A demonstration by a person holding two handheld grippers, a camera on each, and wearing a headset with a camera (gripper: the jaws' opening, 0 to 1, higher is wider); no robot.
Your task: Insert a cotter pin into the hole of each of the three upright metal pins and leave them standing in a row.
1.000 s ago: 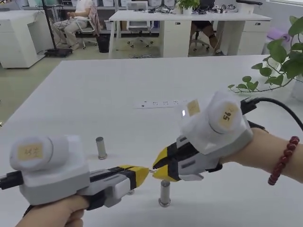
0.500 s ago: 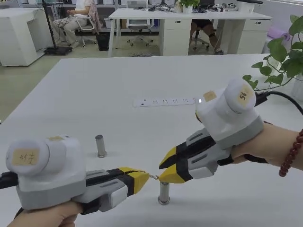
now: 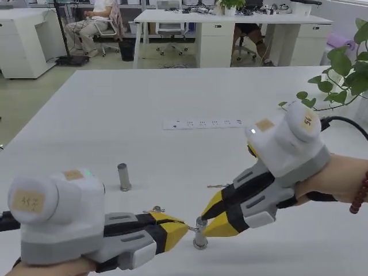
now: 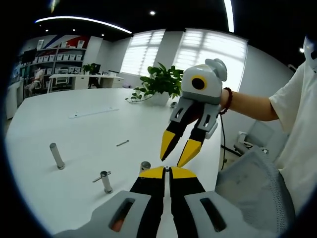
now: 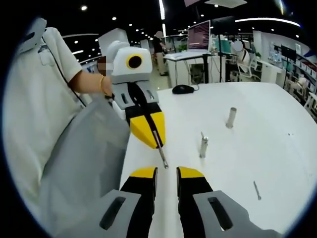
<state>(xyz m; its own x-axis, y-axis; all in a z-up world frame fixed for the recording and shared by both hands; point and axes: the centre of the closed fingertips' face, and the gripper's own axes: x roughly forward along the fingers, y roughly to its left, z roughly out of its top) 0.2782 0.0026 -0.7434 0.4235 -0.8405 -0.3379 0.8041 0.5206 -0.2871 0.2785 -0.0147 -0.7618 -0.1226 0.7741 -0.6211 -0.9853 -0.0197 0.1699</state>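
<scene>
Pinching cotter pin (image 5: 159, 148), left tongs (image 4: 167, 169) closed

White desks (image 3: 230, 18) and chairs (image 3: 170, 30) stand far off on pale floor (image 3: 29, 100); a leafy plant (image 3: 345, 66) sits right.

L gripper (image 3: 183, 228), R gripper (image 4: 171, 162) grey-white w/ black-yellow fingers (image 3: 167, 221); cotter pin (image 5: 159, 148), metal pins (image 3: 122, 175) silver.
</scene>
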